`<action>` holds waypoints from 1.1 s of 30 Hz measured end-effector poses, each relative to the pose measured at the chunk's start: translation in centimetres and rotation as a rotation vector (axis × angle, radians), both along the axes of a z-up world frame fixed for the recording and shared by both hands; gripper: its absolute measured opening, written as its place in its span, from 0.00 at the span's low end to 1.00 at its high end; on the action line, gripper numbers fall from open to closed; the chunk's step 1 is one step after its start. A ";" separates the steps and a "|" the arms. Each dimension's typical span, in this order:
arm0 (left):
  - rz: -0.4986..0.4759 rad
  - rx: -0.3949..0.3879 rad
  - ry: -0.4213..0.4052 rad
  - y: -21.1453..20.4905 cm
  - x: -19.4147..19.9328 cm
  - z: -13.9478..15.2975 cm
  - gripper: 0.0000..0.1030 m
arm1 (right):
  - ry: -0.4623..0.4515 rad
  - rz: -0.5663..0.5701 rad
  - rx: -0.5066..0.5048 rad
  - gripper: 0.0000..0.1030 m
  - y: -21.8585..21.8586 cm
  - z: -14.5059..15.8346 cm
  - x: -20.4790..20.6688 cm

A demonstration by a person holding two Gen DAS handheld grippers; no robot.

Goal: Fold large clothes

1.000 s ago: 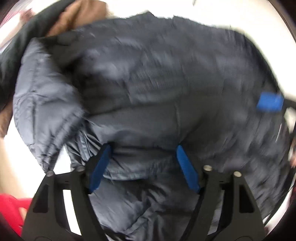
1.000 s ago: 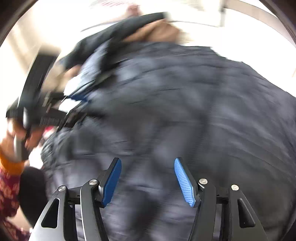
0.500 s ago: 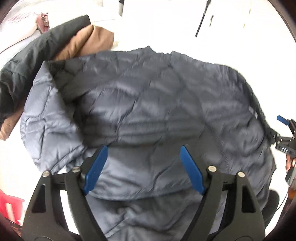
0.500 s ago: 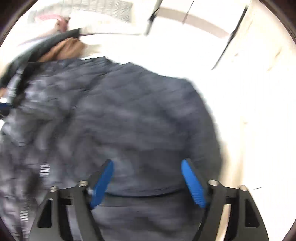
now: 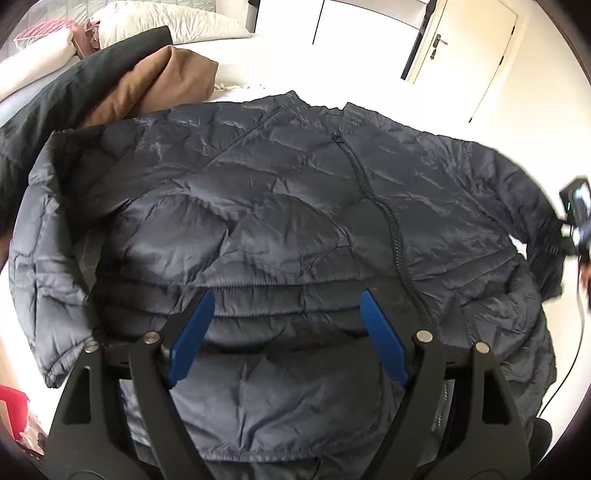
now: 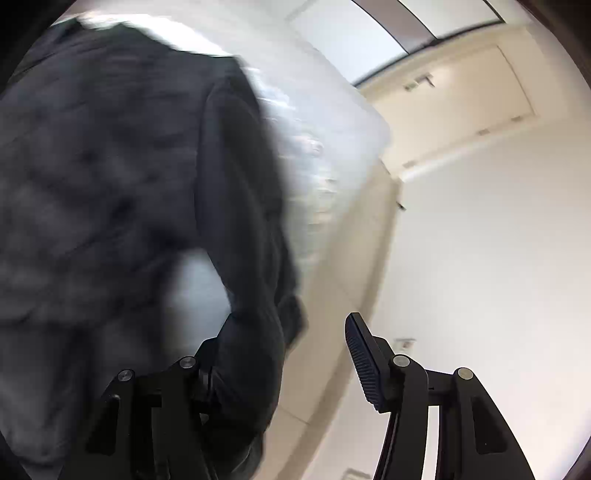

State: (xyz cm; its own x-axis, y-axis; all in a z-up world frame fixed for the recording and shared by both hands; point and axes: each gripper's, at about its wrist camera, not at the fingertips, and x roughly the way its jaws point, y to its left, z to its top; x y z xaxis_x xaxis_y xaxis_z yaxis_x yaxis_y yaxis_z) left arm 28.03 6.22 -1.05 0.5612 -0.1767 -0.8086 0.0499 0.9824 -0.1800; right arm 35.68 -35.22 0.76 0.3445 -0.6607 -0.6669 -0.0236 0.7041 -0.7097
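Note:
A dark grey-blue quilted puffer jacket (image 5: pixel 280 221) lies spread front up on the white bed (image 5: pixel 369 88), collar at the far side, zipper running down its right half. My left gripper (image 5: pixel 286 317) is open and hovers above the jacket's lower middle. My right gripper (image 6: pixel 291 336) is open at the jacket's right sleeve (image 6: pixel 243 229), which hangs over the bed's edge; the sleeve end lies between the fingers and hides the left finger. The right gripper's body also shows in the left wrist view (image 5: pixel 576 214) by that sleeve.
A black coat (image 5: pixel 66 92) and a brown garment (image 5: pixel 155 81) are piled at the far left of the bed, with white pillows (image 5: pixel 162 22) behind. A door (image 5: pixel 465 40) and pale floor (image 6: pixel 480 258) lie to the right. Something red (image 5: pixel 13 406) sits at lower left.
My right gripper has swung right from above the jacket's body to its right sleeve at the bed's edge. My left gripper has lifted back, so more of the jacket shows.

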 end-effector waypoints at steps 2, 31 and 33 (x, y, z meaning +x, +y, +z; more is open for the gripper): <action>0.013 0.006 0.003 0.0 0.5 -0.2 0.79 | -0.010 -0.031 -0.084 0.55 -2.2 0.9 2.5; -0.104 0.435 0.040 3.0 30.5 -4.5 0.79 | -0.181 -0.487 0.683 0.85 -24.8 6.7 11.4; -0.097 0.404 0.036 3.0 31.2 -4.9 0.79 | -0.152 -0.542 0.814 0.85 -27.0 6.4 9.8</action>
State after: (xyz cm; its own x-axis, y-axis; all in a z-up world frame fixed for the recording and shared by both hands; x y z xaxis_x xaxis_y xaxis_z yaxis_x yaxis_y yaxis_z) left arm 59.23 9.25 -5.93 0.5276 0.1081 -0.8426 0.1467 0.9654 0.2157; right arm 45.51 -62.24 7.15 0.2502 -0.1139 -0.9615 0.4973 0.8672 0.0267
